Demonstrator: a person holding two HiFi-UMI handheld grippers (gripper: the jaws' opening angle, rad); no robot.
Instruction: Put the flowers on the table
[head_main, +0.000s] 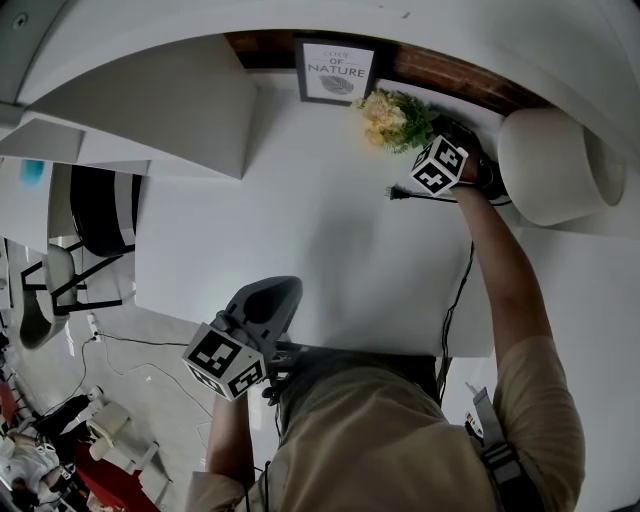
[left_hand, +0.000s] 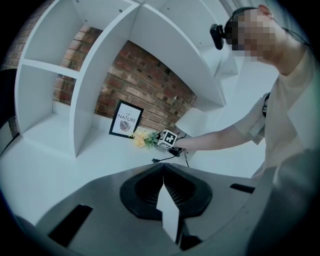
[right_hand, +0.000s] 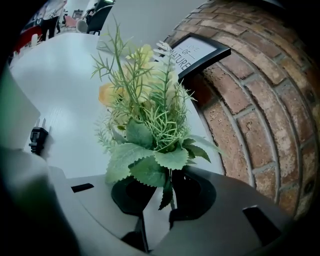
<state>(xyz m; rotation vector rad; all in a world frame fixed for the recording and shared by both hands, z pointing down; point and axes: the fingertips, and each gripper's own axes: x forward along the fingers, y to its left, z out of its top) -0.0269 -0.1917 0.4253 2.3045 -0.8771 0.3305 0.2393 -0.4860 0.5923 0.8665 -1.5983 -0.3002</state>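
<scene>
While I held the flowers (right_hand: 145, 125) by the stem, my right gripper (right_hand: 169, 196) had its fingers clamped on that thin stalk just under the lowest leaves. The bunch stood upright over the far right part of the table (head_main: 300, 220); whether its base touched the top I could not tell. Just left of it stood the framed print (head_main: 336, 70), and the brick wall (right_hand: 250, 100) ran close behind. A plug (right_hand: 36, 137) with its cable lay on the table just on the near side of my hand. My left gripper (left_hand: 163, 172) hung at the near edge, fingers together on nothing. I judged the risks plain: so top-heavy a bunch on so little stem could tip once released, its leaves could knock the print or catch the wall, and the cable could snag my wrist.
</scene>
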